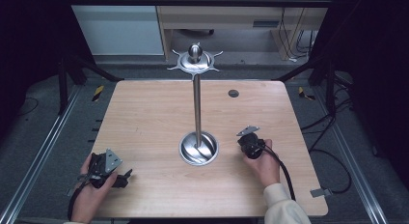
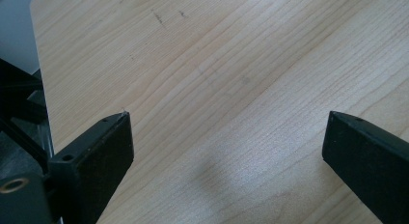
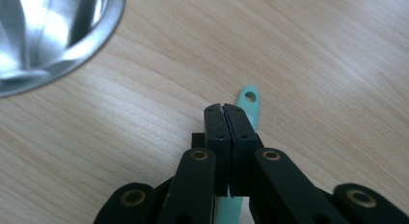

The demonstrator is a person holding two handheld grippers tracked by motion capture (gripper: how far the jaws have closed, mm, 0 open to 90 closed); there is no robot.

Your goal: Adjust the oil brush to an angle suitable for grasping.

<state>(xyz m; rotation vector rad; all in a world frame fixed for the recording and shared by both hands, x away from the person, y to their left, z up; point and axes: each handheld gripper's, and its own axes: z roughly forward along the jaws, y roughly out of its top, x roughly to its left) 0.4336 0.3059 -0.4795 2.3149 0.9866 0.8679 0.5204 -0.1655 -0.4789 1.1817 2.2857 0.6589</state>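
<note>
A steel stand rises from the middle of the table: a round dished base point(image 1: 210, 151), a thin pole point(image 1: 197, 103) and a top disc with curved hooks point(image 1: 195, 61). My right gripper point(image 1: 251, 146) rests on the table just right of the base, jaws shut tight point(image 3: 224, 108). A flat mint-green handle with a hole in its end point(image 3: 249, 101) lies under those jaws and sticks out past their tips; I cannot tell whether it is pinched. The base rim point(image 3: 72, 45) shows at upper left there. My left gripper point(image 1: 115, 173) sits near the front left edge, open point(image 2: 226, 137) over bare wood.
The wooden table point(image 1: 144, 118) has a small dark round cap point(image 1: 233, 93) at the back right. A metal clip point(image 1: 320, 191) hangs off the front right corner. Black frame bars and cables stand on the floor around the table.
</note>
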